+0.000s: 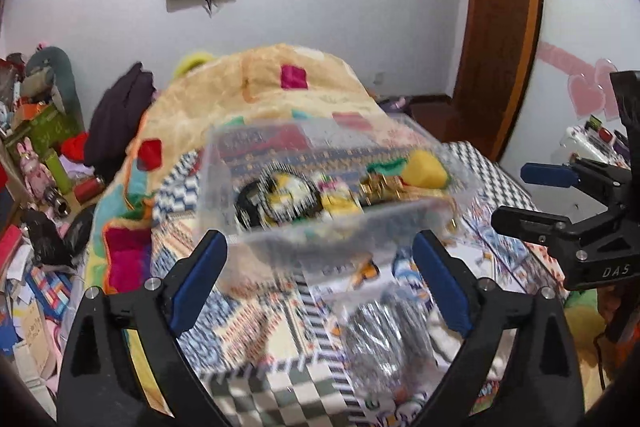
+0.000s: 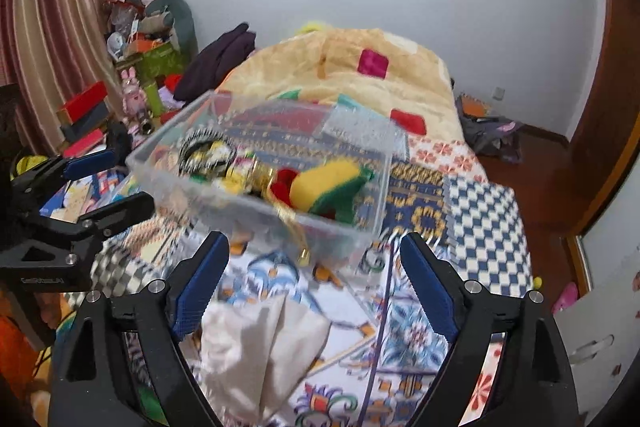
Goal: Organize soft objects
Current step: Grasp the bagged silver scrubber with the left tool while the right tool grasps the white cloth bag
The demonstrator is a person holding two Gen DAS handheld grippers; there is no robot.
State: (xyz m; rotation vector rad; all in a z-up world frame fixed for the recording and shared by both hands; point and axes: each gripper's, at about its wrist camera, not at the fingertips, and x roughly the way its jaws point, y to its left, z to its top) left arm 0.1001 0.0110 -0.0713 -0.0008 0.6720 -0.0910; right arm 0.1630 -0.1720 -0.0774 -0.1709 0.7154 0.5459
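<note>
Both my left tongs [image 1: 320,247] and right tongs [image 2: 314,247] gape wide, empty. Beyond: clear plastic bin [image 2: 224,187] holding a yellow-green plush toy [image 2: 328,187], on the patterned quilt [image 2: 480,211].

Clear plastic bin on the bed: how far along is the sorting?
Done: the clear plastic bin already holds a yellow-and-green plush toy and several smaller toys. In hand: nothing; the left gripper and right gripper both have their jaws open and empty. Left: a cream cloth and a crinkly silver bundle lie outside the bin on the patterned bedspread.
</note>
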